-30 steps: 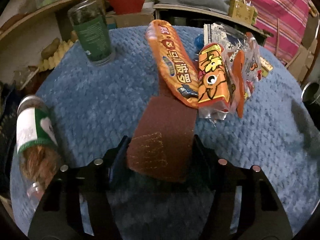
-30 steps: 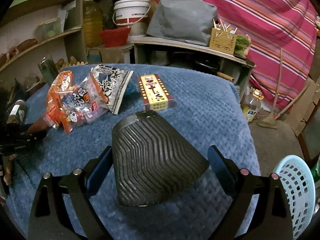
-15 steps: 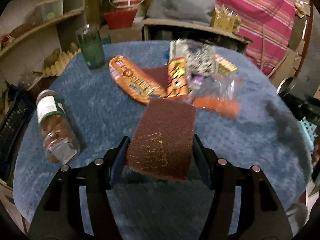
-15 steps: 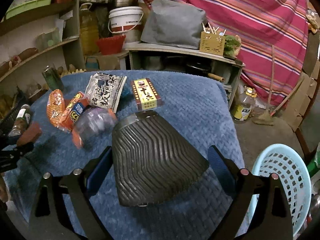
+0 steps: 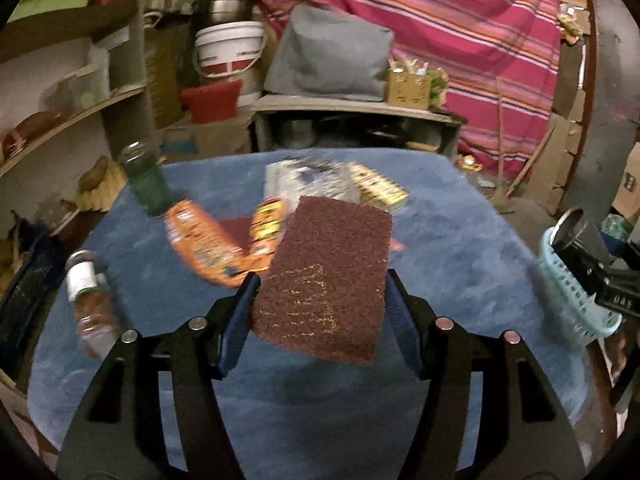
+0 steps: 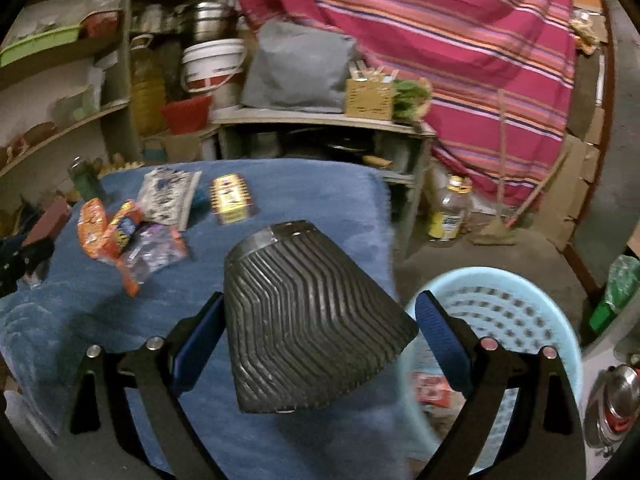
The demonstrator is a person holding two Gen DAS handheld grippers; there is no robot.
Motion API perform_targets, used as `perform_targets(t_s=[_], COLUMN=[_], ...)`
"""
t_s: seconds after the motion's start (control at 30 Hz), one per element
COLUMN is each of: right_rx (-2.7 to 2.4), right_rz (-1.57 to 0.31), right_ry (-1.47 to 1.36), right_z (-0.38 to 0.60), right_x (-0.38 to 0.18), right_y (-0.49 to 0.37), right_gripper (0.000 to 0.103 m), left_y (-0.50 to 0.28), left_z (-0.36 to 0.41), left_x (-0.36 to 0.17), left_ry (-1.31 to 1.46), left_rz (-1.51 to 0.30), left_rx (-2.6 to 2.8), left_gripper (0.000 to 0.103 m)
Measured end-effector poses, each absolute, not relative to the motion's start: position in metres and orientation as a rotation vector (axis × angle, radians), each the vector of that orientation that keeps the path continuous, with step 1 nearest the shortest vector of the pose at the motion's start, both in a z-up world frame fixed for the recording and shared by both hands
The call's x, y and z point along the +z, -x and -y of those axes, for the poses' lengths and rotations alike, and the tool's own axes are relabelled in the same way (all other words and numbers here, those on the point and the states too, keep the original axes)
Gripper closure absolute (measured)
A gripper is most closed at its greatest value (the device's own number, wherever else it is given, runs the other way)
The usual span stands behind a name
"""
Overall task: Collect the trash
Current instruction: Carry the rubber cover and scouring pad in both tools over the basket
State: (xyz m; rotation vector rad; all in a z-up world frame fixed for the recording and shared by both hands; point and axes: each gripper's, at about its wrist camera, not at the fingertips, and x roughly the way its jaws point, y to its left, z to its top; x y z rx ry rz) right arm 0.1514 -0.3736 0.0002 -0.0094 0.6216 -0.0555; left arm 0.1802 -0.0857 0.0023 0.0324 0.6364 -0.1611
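Nearest the lens, the left gripper (image 5: 320,300) clamps a reddish-brown scouring pad (image 5: 326,276) between its blue pads, with faint yellow printing on its face that cannot be read. The right gripper (image 6: 316,320) likewise holds a black ribbed cup-like container (image 6: 308,320) that flares toward the camera; whether its right pad actually touches the rim is hard to tell, though the object hangs above the cloth between the jaws. Both sit over the blue quilted tablecloth (image 5: 460,248). Just right of the table's edge, low on the floor, stands the light-blue plastic basket (image 6: 500,312), with a red-and-white wrapper (image 6: 434,390) already lying inside, so this looks like the carrying step: two pieces lifted and heading for the bin. The next move calls for bringing each gripper over the basket's mouth before opening, the right one being much closer to it. Farther back on the cloth the remaining litter lies clustered: an orange snack bag (image 6: 94,232), a clear crumpled wrapper (image 6: 154,254), a black-and-white packet (image 6: 168,196) and a yellow carton (image 6: 232,200) whose characters are too blurred to read. A green-labelled jar (image 5: 150,184) stands near the far-left edge, and a bottle (image 5: 90,300) lies on its side. Beyond, a white bucket (image 6: 212,66) carries a red band of illegible print.
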Motion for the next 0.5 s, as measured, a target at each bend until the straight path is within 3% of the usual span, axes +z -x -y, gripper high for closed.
perform_targets(t_s=[0.5], right_rx=[-0.296], right_rz=[-0.651], right_ry=[-0.051], right_z=[0.522], right_x=[-0.012], right_y=[-0.108], right_gripper=[0.011], left_y=[-0.181], left_z=[0.279], left_x=[-0.017], left_ry=[-0.109], left_rz=[-0.595], left_rx=[-0.405], left_gripper=[0.042])
